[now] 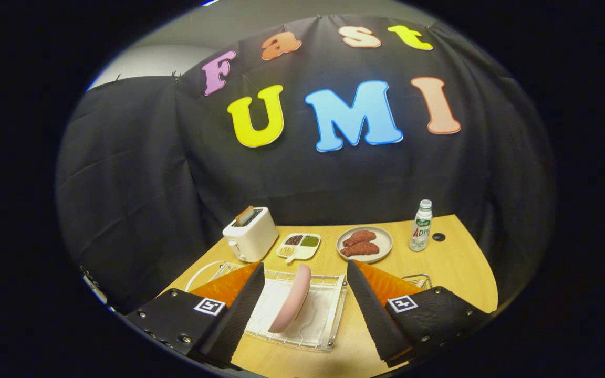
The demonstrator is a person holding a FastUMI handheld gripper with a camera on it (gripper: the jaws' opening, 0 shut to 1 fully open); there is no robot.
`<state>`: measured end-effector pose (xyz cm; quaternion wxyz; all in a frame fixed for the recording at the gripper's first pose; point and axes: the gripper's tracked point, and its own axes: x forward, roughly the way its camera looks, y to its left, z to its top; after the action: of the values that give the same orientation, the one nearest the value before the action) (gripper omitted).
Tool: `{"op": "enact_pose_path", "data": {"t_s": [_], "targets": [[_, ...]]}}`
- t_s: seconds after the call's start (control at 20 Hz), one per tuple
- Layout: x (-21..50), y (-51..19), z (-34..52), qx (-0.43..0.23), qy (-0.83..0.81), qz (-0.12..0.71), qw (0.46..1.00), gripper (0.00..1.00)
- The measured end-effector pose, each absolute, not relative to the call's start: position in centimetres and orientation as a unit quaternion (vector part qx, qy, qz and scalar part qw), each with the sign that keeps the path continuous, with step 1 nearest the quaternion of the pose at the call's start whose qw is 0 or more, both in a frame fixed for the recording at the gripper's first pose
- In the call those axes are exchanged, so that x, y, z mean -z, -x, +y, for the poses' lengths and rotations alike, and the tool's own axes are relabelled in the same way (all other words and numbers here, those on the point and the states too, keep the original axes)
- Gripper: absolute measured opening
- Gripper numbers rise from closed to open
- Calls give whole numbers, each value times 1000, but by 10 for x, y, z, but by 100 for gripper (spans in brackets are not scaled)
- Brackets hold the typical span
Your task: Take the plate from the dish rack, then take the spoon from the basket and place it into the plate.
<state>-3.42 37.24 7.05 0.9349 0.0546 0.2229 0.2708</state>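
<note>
Our tongs (305, 310) gape wide around the pink plate (292, 304) upright in the dish rack (329, 315); probably stiff, slippery, best pinched at its rim.

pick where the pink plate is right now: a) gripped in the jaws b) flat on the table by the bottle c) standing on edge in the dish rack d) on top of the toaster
c: the plate stands on edge in the rack, between the open, apart jaws of the gripper, which touch nothing.
</note>
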Motion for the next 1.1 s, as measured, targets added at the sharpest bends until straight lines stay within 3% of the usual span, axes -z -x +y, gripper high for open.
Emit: {"op": "enact_pose_path", "data": {"t_s": [0.55,0.65,0.75,0.85,1.05,1.1], "targets": [[40,-9,430,-270,-36,445,853,96],[56,-11,437,-264,-36,477,837,88],[68,-12,444,-265,-35,497,826,85],[80,-9,447,-264,-24,519,813,70],[108,2,455,-260,-8,570,780,70],[118,2,457,-262,-2,577,774,53]]}}
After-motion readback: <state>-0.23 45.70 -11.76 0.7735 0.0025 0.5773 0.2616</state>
